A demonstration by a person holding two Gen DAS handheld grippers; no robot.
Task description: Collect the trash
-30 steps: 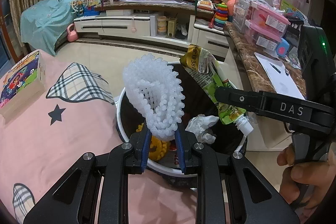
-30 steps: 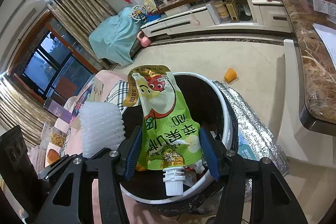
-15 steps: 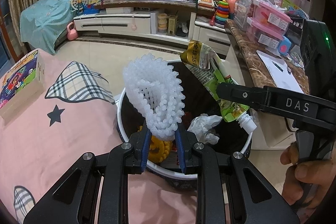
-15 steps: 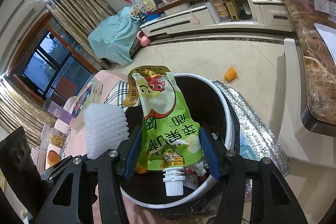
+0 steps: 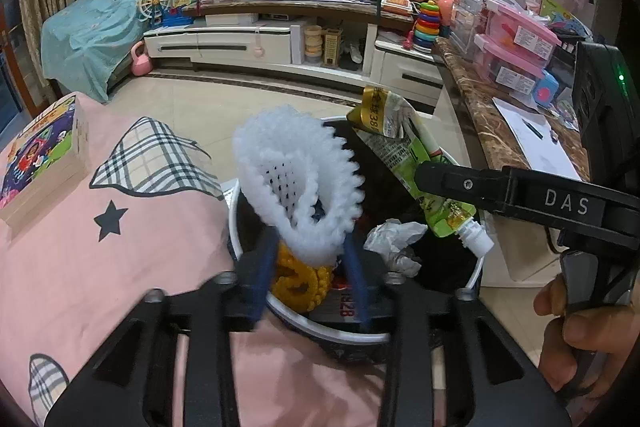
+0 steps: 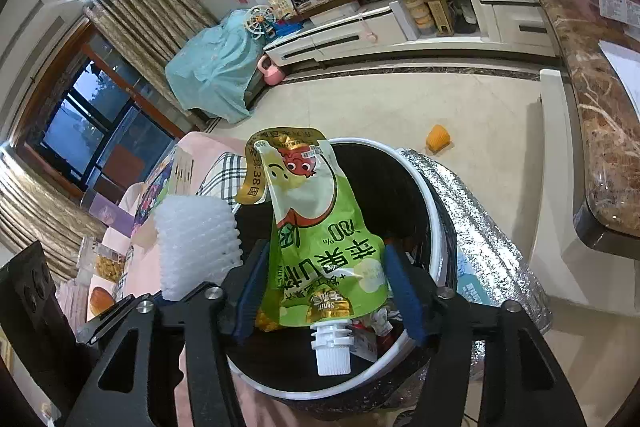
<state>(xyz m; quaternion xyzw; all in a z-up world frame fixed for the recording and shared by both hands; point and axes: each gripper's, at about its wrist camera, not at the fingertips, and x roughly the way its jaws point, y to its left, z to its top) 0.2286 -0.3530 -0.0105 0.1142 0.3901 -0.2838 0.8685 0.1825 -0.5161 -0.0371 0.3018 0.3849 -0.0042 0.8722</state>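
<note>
A white foam fruit net point(image 5: 296, 179) stands upright between the pads of my left gripper point(image 5: 310, 243). Those jaws are opening and blurred, and the pads no longer press on the net. My right gripper point(image 6: 325, 251) has a green spouted juice pouch point(image 6: 320, 227) between its blue pads, spout down. These jaws are opening too, with a gap showing at the left pad. Both items hang over the white-rimmed, black-lined trash bin point(image 6: 432, 211). In the left wrist view the pouch point(image 5: 404, 151) and the right gripper's finger point(image 5: 480, 183) are at the right.
The bin point(image 5: 478, 267) holds a crumpled tissue point(image 5: 394, 243) and a yellow net point(image 5: 300, 279). A pink sheet point(image 5: 80, 247) with a box point(image 5: 44, 163) lies left. A marble counter point(image 5: 480, 107) is right, a silver foil bag point(image 6: 480, 247) beside the bin. A hand point(image 5: 580, 327) grips the right handle.
My left jaws have spread apart and freed the foam net, which was pinched before. My right jaws have widened a little around the pouch. Neither hand has moved.
</note>
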